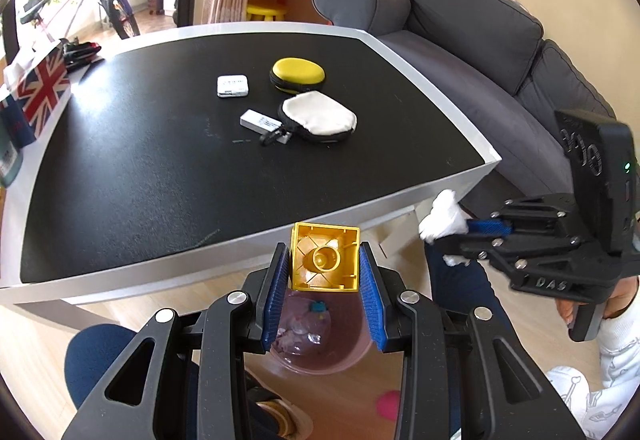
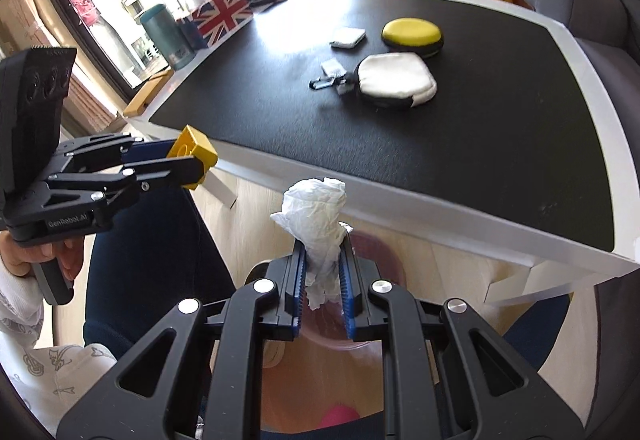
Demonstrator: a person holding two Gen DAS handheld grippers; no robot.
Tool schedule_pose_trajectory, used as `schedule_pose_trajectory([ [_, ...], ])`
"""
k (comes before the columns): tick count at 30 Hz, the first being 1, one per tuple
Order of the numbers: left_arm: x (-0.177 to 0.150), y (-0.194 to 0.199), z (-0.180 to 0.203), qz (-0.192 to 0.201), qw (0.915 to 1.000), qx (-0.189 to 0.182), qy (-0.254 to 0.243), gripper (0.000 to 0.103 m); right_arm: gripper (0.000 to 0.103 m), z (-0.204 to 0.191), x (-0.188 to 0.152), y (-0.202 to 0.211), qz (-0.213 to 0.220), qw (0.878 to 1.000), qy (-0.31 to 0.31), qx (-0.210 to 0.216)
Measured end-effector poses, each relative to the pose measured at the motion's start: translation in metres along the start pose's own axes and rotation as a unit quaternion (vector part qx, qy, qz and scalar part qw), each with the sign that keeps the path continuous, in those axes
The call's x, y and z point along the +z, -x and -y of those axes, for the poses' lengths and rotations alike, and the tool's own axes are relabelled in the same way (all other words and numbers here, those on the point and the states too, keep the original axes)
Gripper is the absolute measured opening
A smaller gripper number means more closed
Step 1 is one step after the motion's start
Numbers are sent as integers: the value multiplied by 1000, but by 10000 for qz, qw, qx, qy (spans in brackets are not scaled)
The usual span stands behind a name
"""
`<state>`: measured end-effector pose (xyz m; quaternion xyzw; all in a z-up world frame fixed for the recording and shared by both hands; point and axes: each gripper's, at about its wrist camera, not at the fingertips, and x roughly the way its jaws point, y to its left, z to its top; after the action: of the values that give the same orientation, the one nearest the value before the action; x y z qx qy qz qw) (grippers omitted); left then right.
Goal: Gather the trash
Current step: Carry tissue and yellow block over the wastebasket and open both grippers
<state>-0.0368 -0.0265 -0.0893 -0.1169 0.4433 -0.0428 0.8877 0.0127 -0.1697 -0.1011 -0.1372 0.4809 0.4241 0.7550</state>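
left hand-held gripper (image 1: 325, 282) pinching yellow block (image 1: 325, 258), right hand-held gripper (image 2: 323, 272) pinching tissue (image 2: 318, 216); bin (image 1: 316, 336) directly below both, left nearer.

Both grippers were black plastic linkages studded with round silver screws, their fingers (image 1: 276, 300) lined with ribbed blue pads. The left gripper (image 2: 192, 164) bore "GenRobot.AI" in raised letters; the right gripper (image 1: 460, 240) read "DAS" and showed a small green light. Bare-skinned hands (image 2: 24, 260) emerged from white patterned sleeves (image 1: 616, 352).
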Motion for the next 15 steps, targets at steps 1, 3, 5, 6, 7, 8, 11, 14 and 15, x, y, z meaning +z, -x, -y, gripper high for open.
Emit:
schedule_pose_trajectory([
  [1, 0, 0, 1, -17, 10000, 0, -25, 35, 16, -1, -1, -2, -27, 10000, 10, 16],
  [3, 0, 0, 1, -25, 10000, -15, -23, 34, 19, -1, -1, -4, -67, 10000, 37, 35],
  [5, 0, 0, 1, -23, 10000, -11, -22, 35, 41, -2, -1, -4, -65, 10000, 64, -32],
  [6, 0, 0, 0, -29, 10000, -12, -19, 35, 60, -1, -1, -4, -44, 10000, 46, -73],
  [7, 0, 0, 0, -38, 10000, -9, -23, 35, 74, 1, 0, -3, 0, 10000, 0, -79],
  [8, 0, 0, 0, -50, 10000, -9, -34, 35, 79, 3, 0, -1, 32, 10000, -30, -73],
  [11, 0, -2, 1, -116, 9999, -26, -52, 35, 91, 5, 2, 3, 134, 9997, -56, -216],
  [14, 0, -4, 2, -162, 9998, -49, -82, 34, 93, 7, 4, 5, 152, 9995, -84, -264],
  [15, 0, -5, 3, -165, 9998, -49, -88, 35, 93, 8, 4, 5, 151, 9995, -105, -264],
])
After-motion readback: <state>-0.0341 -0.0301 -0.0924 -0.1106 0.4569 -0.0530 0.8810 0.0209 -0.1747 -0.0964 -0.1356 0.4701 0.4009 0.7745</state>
